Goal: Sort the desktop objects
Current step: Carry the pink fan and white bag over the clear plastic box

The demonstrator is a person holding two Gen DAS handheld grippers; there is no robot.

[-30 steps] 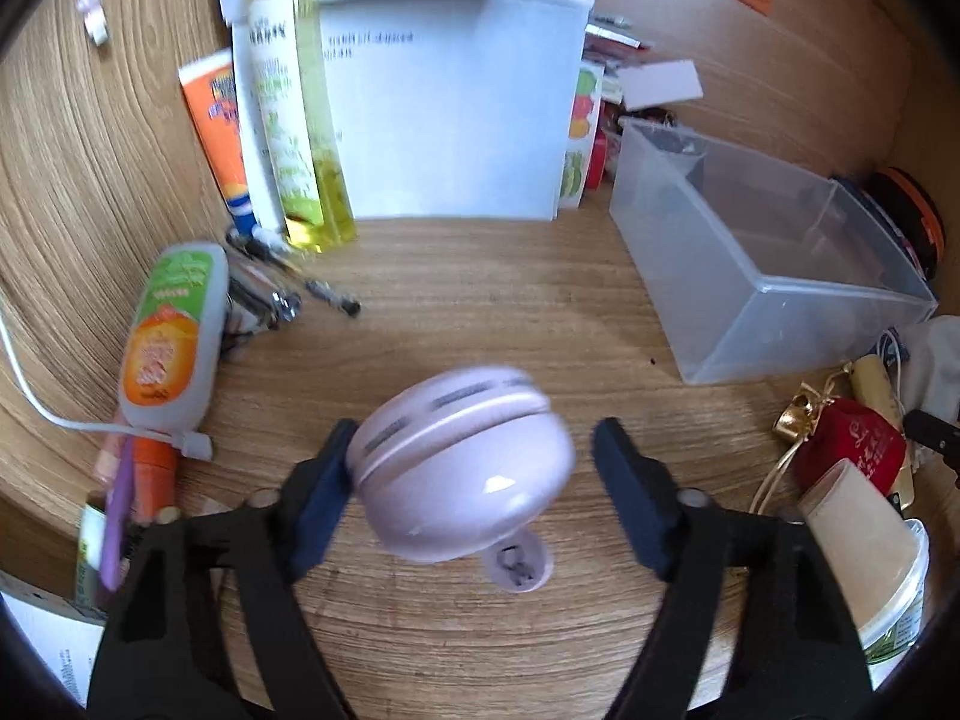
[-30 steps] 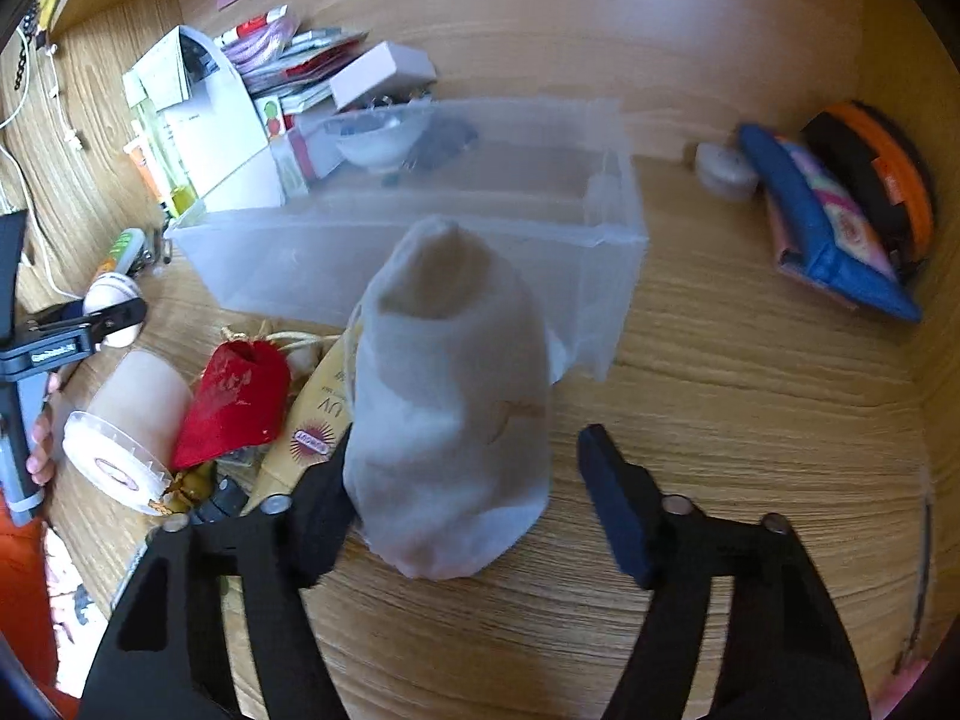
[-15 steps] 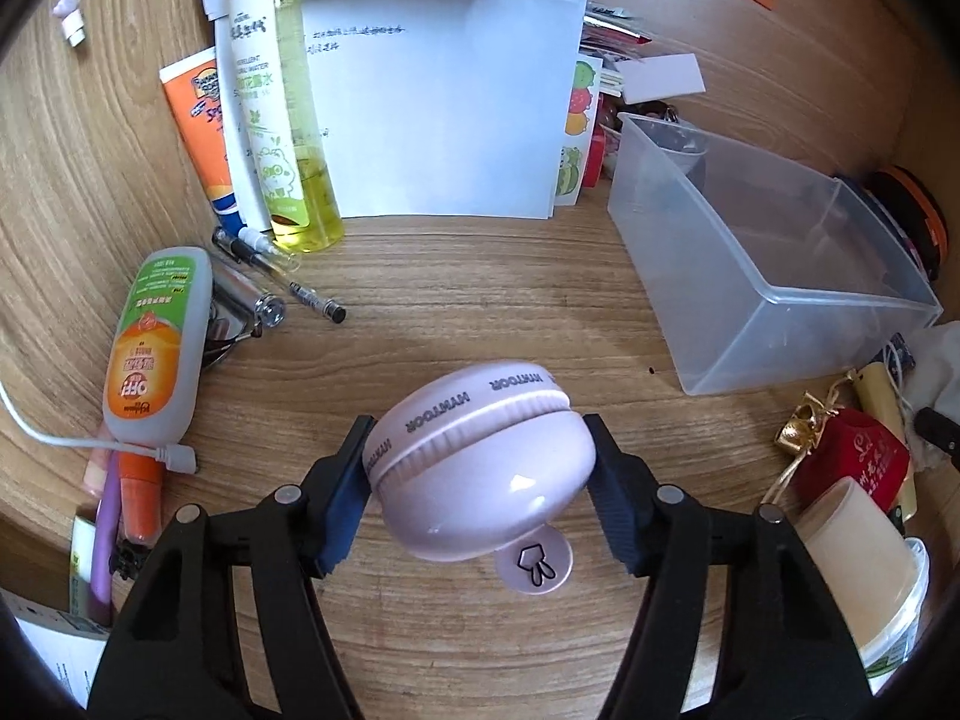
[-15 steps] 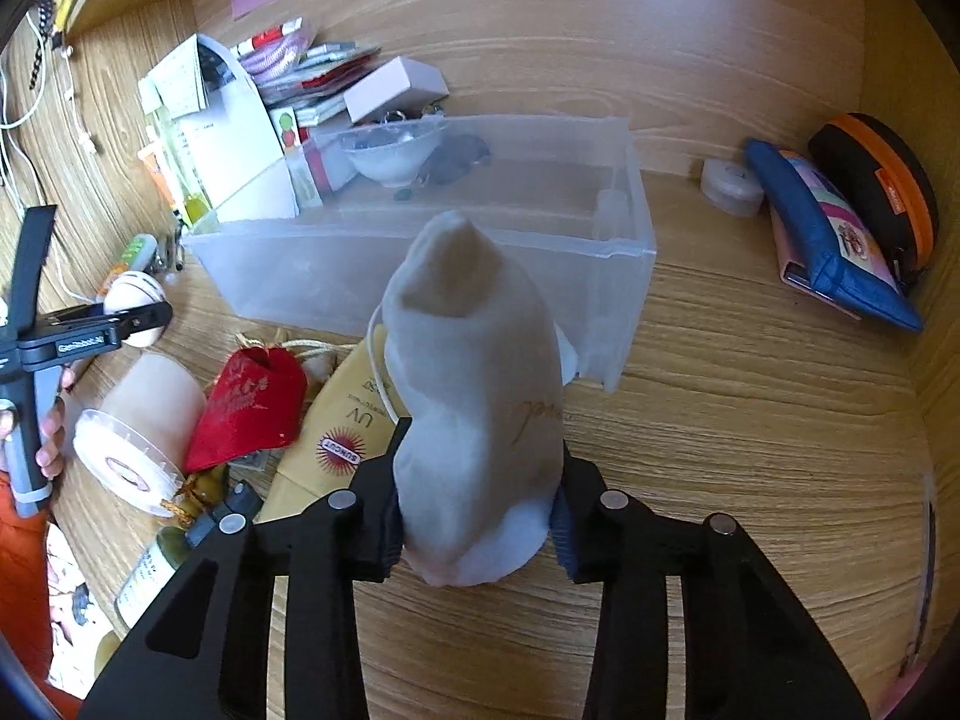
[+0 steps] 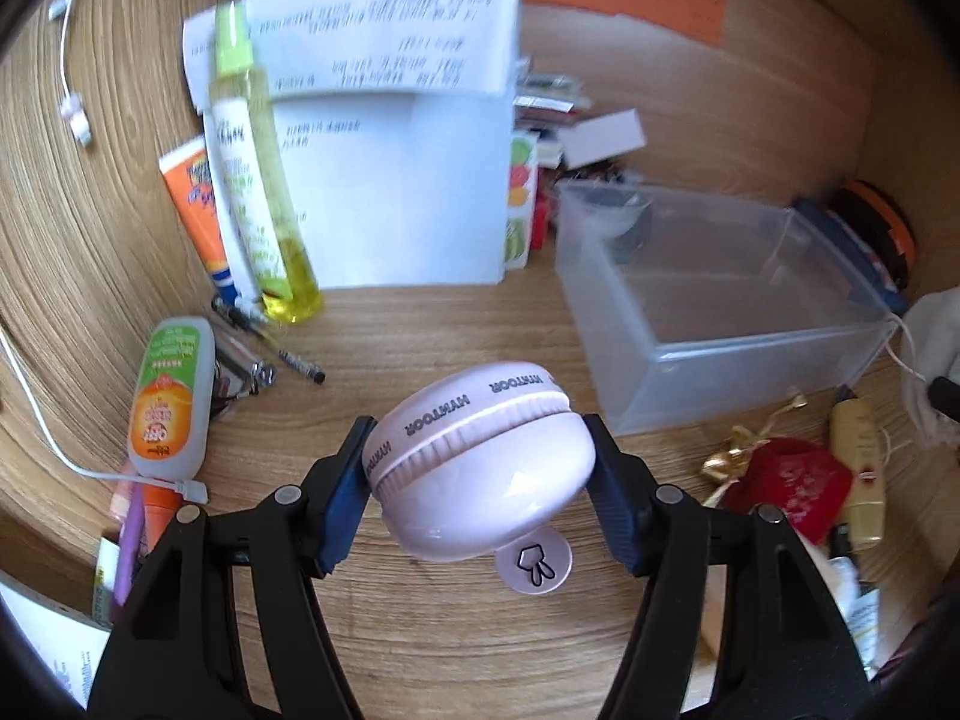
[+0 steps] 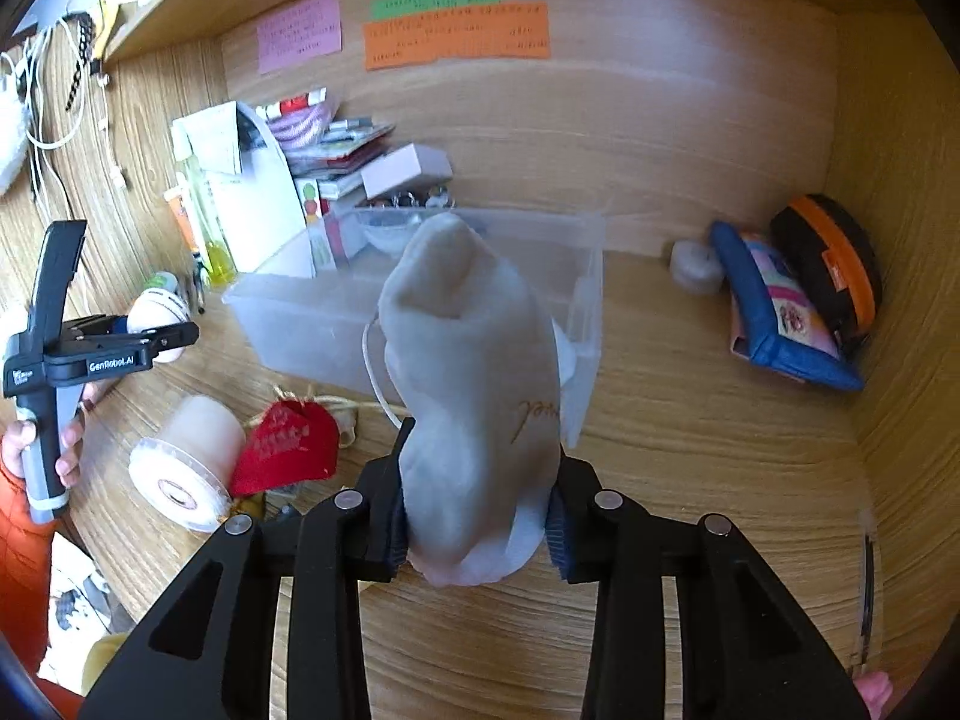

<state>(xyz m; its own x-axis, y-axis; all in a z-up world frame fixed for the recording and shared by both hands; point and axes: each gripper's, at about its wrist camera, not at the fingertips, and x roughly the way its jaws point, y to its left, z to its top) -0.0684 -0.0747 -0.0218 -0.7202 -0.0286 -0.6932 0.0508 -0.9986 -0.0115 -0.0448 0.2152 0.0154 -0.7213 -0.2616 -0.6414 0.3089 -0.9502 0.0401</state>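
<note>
My left gripper (image 5: 477,480) is shut on a round pale pink case (image 5: 480,456) marked HYNTOOR and holds it above the wooden desk, left of a clear plastic bin (image 5: 720,306). My right gripper (image 6: 477,519) is shut on a white cloth pouch (image 6: 474,390) and holds it up in front of the same bin (image 6: 336,312). The left gripper (image 6: 162,333) with the pink case also shows at the left of the right wrist view. A small bowl lies inside the bin's far end.
A red pouch (image 6: 288,438), a tape roll (image 6: 180,468) and a cream tube (image 5: 858,468) lie before the bin. Bottles (image 5: 171,396), pens and papers (image 5: 390,180) stand at the left. A blue pouch (image 6: 774,312) and an orange-black case (image 6: 834,264) sit at the right wall.
Both grippers closed on their objects and lifted them: the left on the pink case, the right on the white pouch. Both now sit higher above the desk.
</note>
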